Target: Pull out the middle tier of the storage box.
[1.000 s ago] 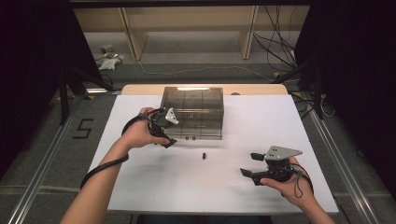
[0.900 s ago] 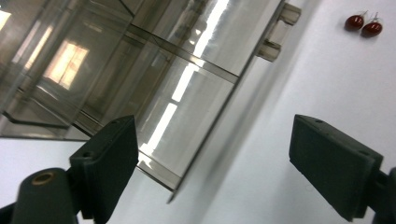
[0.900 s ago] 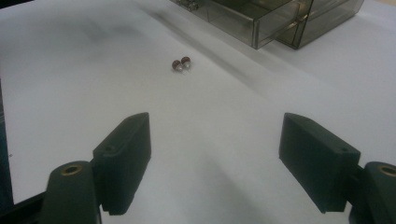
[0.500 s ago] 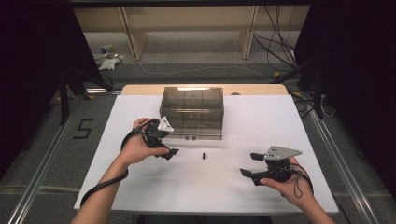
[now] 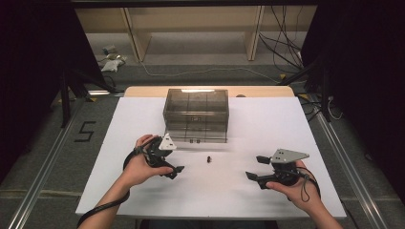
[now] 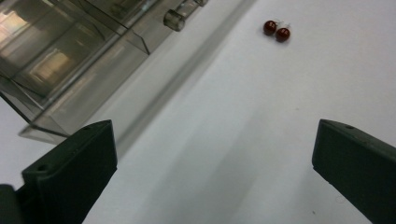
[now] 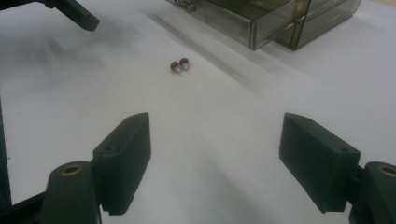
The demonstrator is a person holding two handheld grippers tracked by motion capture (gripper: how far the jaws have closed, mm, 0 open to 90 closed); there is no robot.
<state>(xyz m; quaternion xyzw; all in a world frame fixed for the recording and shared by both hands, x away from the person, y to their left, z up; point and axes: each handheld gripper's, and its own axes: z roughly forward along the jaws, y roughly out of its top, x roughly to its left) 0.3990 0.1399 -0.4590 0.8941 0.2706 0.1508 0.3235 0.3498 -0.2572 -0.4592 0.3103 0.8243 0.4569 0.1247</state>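
Pulling back from the drawer box (image 5: 196, 115) toward seven o'clock, you brought your left gripper (image 5: 173, 168) down beside the red beads (image 5: 208, 158), jaws spread wide. Your right gripper (image 5: 253, 168) waited released at four o'clock; the pickup looked next.

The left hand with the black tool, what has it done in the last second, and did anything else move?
The left gripper drew back from the clear drawer box toward the person, jaws open and empty. The right gripper kept its place, also open. The two red beads and the box stayed put on the white table.
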